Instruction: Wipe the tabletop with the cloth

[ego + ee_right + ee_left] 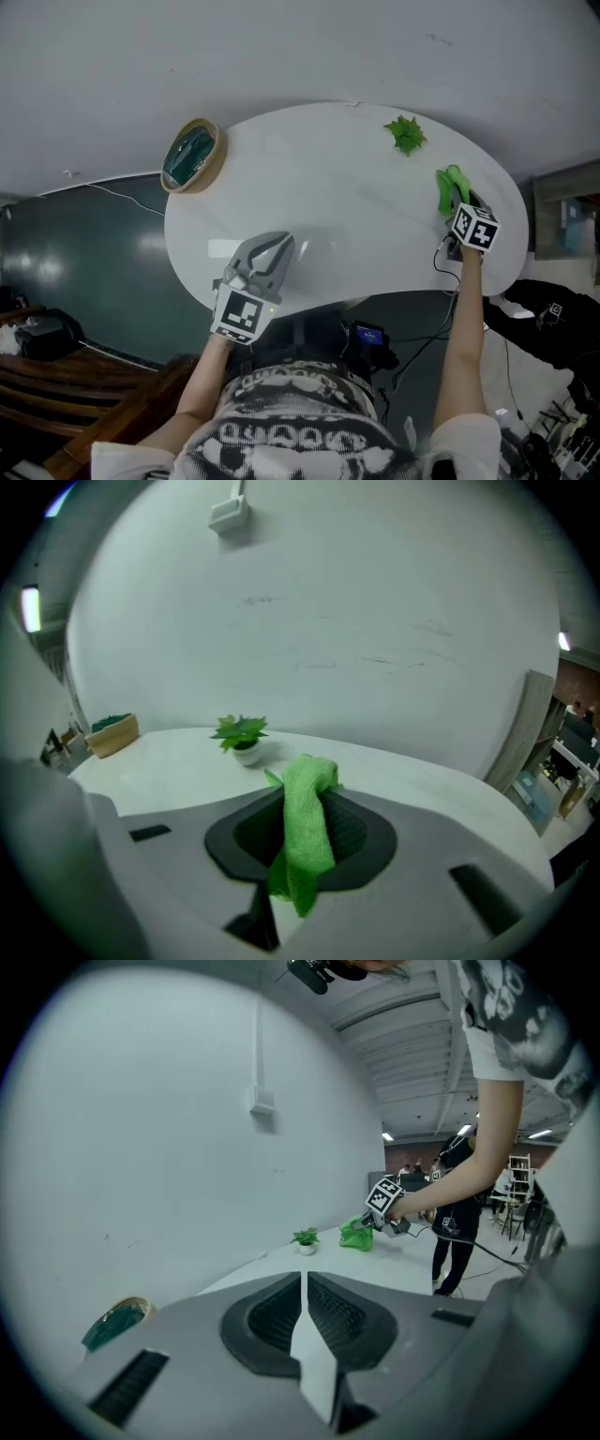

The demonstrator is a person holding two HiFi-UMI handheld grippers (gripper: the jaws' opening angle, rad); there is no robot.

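Observation:
A green cloth (305,832) is pinched between the jaws of my right gripper (302,789), which is shut on it. In the head view the cloth (450,188) hangs at the right side of the white oval tabletop (319,197), just ahead of the right gripper (461,208). My left gripper (272,251) hovers over the table's near left edge, its jaws shut with nothing between them. From the left gripper view (302,1286) the cloth (356,1235) and the right gripper (386,1206) show far across the table.
A small potted green plant (405,134) stands at the table's far right, close to the cloth. A round wooden bowl with green contents (191,156) sits at the far left edge. A wall runs behind the table. Cables and dark gear lie on the floor.

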